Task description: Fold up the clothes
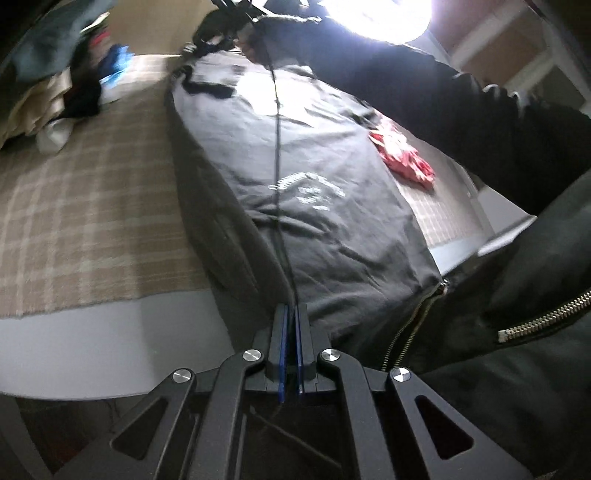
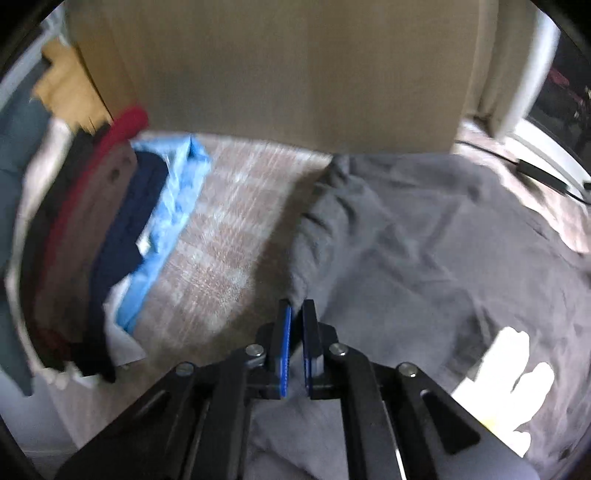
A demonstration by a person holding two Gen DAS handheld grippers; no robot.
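A dark grey T-shirt [image 1: 325, 229] with a small white print lies lengthwise on the plaid bed cover [image 1: 92, 206]. My left gripper [image 1: 293, 310] is shut on the shirt's near edge. A thin dark taut line runs from there to the far end. At that end a black-sleeved arm holds my right gripper [image 1: 221, 22], which is blurred. In the right wrist view the right gripper [image 2: 296, 308] is shut on a bunched fold of the grey shirt [image 2: 406, 240], which spreads to the right of the fingers.
A stack of clothes [image 2: 122, 229] in red, navy and light blue sits left of the shirt, near the wooden headboard [image 2: 295, 74]. A red cloth [image 1: 402, 155] lies beside the shirt. The person's black zipped jacket [image 1: 517, 332] stands at the bed's edge.
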